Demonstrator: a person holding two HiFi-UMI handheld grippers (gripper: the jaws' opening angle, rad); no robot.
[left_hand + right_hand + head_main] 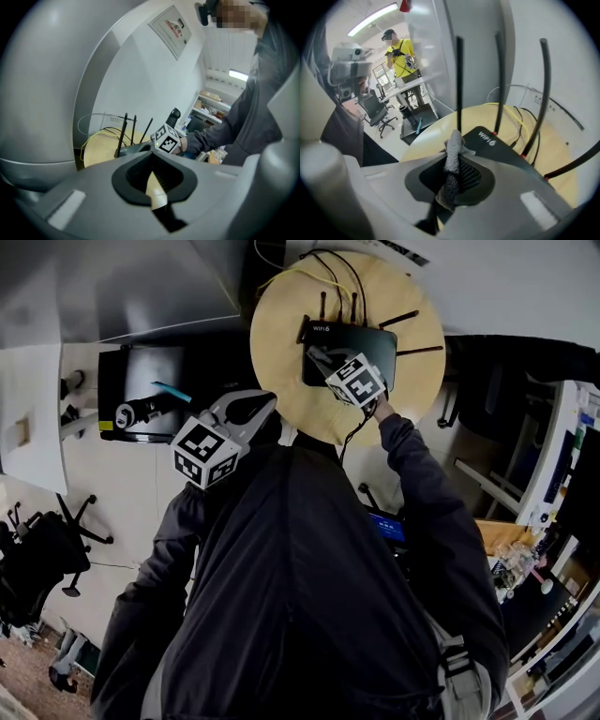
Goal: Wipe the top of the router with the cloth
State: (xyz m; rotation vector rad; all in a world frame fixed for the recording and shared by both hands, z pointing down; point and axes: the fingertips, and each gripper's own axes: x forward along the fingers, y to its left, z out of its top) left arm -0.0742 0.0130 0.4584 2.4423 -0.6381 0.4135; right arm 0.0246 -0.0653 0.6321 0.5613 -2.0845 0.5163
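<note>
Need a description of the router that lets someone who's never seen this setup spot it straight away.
Look for the round light-wood table. On it lies the router, a flat black box, with the right tool holding a grey cloth over it. It is the only thing there with thin black antennas sticking out of it and white WiFi 6 lettering on top.

L hand-held gripper (153,180) jaws seemingly together; R hand-held gripper (162,140) over router (133,149).
</note>
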